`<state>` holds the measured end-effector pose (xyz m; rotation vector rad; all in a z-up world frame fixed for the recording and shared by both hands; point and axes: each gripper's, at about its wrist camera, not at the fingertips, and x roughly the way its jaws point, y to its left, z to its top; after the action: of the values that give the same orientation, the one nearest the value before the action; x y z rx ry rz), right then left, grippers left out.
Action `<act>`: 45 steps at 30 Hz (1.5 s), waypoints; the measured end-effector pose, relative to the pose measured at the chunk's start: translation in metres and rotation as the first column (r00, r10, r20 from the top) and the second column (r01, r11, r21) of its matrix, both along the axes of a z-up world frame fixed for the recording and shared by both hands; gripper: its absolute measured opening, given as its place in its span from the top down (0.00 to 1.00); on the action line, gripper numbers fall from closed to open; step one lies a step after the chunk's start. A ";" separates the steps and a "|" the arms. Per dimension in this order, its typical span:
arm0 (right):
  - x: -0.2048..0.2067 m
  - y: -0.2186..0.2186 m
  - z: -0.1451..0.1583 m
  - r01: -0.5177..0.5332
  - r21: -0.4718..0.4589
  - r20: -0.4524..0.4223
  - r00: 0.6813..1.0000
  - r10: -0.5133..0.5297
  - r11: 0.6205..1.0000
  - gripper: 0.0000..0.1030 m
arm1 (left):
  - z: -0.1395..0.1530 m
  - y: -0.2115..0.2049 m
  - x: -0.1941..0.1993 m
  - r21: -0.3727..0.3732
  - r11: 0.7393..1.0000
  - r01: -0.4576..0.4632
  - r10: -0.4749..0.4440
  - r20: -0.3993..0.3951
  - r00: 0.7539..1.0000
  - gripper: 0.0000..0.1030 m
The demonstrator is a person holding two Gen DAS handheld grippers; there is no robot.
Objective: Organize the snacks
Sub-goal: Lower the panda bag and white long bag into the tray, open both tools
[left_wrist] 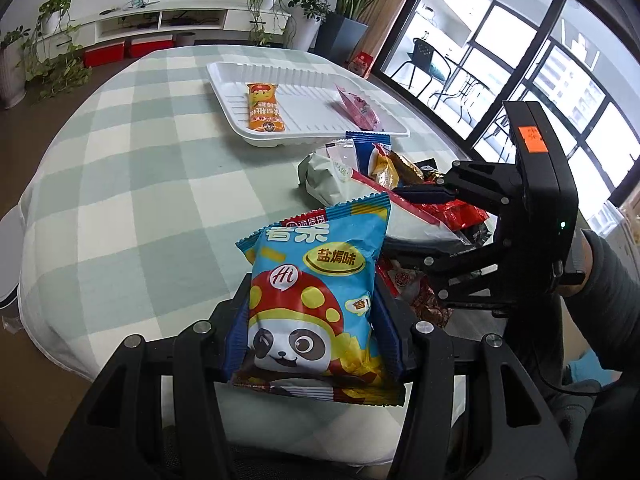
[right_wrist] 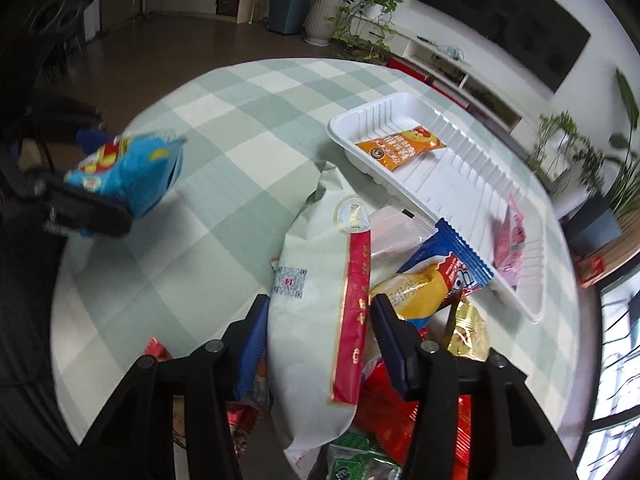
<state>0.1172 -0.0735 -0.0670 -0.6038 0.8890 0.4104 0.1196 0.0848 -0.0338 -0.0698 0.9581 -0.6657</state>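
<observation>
- While the left hand-held gripper [left_wrist: 316,320] is clenched on the blue panda bag [left_wrist: 316,300], it holds that bag up off the counter [left_wrist: 132,184], near the person and well short of the white tray [left_wrist: 308,140] at the far side. The bag is puffy and slick, so a pinch across its middle could let it slide out on the way over.
- The right hand-held gripper [right_wrist: 320,320] sits over the heap of snacks with its jaws on either side of the long pale packet [right_wrist: 316,280]. The left blade looks to be against the packet's edge; whether both pads are pressing I cannot tell, so I judge it not yet gripped.
- That packet is long and is caught near one end, so I expect it to droop or twist when it is lifted.
- The yellow packet [right_wrist: 416,292] and blue-edged packet [right_wrist: 460,260] lean on it, and red wrappers [right_wrist: 400,412] lie under it. Pulling it up could drag these off the heap, perhaps over the near edge.
- The tray already has an orange packet [right_wrist: 400,146] and a pink packet [right_wrist: 510,248] in it; a careless drop could land on them or knock the light tray askew.
</observation>
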 end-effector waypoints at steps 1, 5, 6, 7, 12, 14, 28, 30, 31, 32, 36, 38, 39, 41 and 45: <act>-0.001 0.000 -0.002 -0.005 -0.003 -0.001 1.000 0.005 1.000 0.47 | 0.000 0.000 0.000 -0.001 1.000 0.000 0.000 0.000 1.000 0.50; 0.004 -0.005 0.001 0.005 0.042 -0.026 1.000 -0.004 0.999 0.47 | 0.001 0.001 0.000 -0.008 1.000 0.001 -0.001 0.000 1.000 0.50; 0.006 -0.006 0.003 0.011 0.056 -0.036 0.999 -0.009 0.998 0.49 | 0.001 0.001 0.000 -0.009 1.000 0.000 0.000 -0.001 1.000 0.50; 0.007 -0.006 0.003 0.013 0.061 -0.043 0.999 -0.010 0.998 0.51 | 0.001 0.001 0.000 -0.010 1.000 0.001 -0.001 -0.001 1.000 0.50; 0.010 -0.007 0.003 0.019 0.075 -0.058 0.998 -0.014 0.997 0.56 | 0.001 0.001 0.000 -0.014 1.000 -0.001 0.001 0.000 1.000 0.50; 0.010 -0.009 0.004 0.025 0.090 -0.063 0.998 -0.019 0.996 0.57 | 0.001 0.001 0.000 -0.012 1.000 0.000 0.000 -0.001 1.000 0.50; 0.007 -0.027 0.020 0.096 0.289 -0.101 0.992 -0.069 0.952 0.64 | 0.002 0.001 0.000 -0.020 1.000 -0.005 0.005 0.000 1.000 0.50; 0.004 -0.031 0.025 0.104 0.328 -0.101 0.992 -0.075 0.939 0.64 | 0.002 0.001 0.001 -0.020 1.000 -0.006 0.006 0.000 1.000 0.50; 0.002 -0.033 0.028 0.108 0.351 -0.105 0.992 -0.076 0.930 0.64 | 0.001 0.001 0.001 -0.020 1.000 -0.006 0.006 -0.001 1.000 0.50; 0.002 -0.035 0.031 0.112 0.373 -0.110 0.991 -0.076 0.921 0.64 | 0.001 0.001 0.001 -0.019 1.000 -0.007 0.007 -0.001 1.000 0.50; -0.003 -0.047 0.045 0.129 0.460 -0.116 0.990 -0.084 0.879 0.64 | 0.002 0.000 0.001 -0.016 1.000 -0.009 0.009 0.003 1.000 0.50; -0.003 -0.055 0.051 0.143 0.498 -0.118 0.988 -0.096 0.856 0.64 | 0.004 0.000 0.002 -0.019 1.000 -0.012 0.012 0.003 1.000 0.50; -0.003 -0.060 0.054 0.149 0.515 -0.120 0.988 -0.102 0.844 0.64 | 0.005 0.000 0.002 -0.019 1.000 -0.012 0.012 0.005 1.000 0.50; -0.001 -0.073 0.060 0.168 0.547 -0.120 0.985 -0.122 0.820 0.64 | 0.008 -0.003 0.004 -0.014 1.000 -0.010 0.010 0.013 1.000 0.50; 0.009 -0.106 0.071 0.228 0.576 -0.111 0.973 -0.202 0.785 0.64 | 0.020 -0.014 0.018 -0.006 1.000 -0.006 0.006 0.033 0.999 0.50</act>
<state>0.1258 -0.1798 0.0038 0.0844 0.8047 0.4635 0.1372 0.0704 -0.0137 -0.0668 0.9236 -0.6619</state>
